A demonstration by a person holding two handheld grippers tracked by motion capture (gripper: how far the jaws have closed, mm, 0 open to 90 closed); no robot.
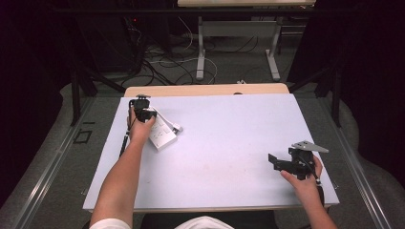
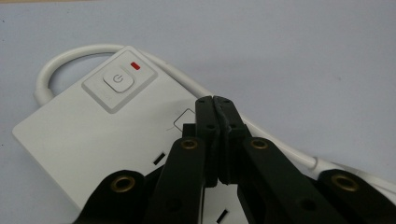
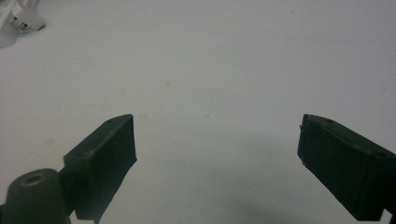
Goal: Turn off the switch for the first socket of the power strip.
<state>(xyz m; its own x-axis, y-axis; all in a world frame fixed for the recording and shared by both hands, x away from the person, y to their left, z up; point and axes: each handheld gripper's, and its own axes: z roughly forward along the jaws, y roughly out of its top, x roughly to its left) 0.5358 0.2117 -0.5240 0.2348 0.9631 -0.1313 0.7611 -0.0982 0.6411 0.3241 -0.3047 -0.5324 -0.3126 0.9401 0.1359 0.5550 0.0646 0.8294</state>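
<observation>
A white power strip point(image 1: 162, 135) lies at the table's left, with a white cable point(image 1: 168, 120) looping around its far side. In the left gripper view the power strip point(image 2: 88, 135) shows a power button point(image 2: 119, 79) beside a small red light point(image 2: 136, 66). My left gripper point(image 2: 215, 99) is shut, jaws pressed together with nothing between them, tips hovering just over the strip's top face past the button. From above, the left gripper point(image 1: 142, 110) sits at the strip's far end. My right gripper point(image 1: 273, 161) rests open near the table's right front, jaws point(image 3: 217, 140) wide apart over bare surface.
The pale table top point(image 1: 224, 138) stretches between both hands. The white plug end point(image 3: 18, 21) of the cable lies far off in the right gripper view. Cables point(image 1: 167, 62) and another table's legs point(image 1: 200, 52) stand on the floor behind.
</observation>
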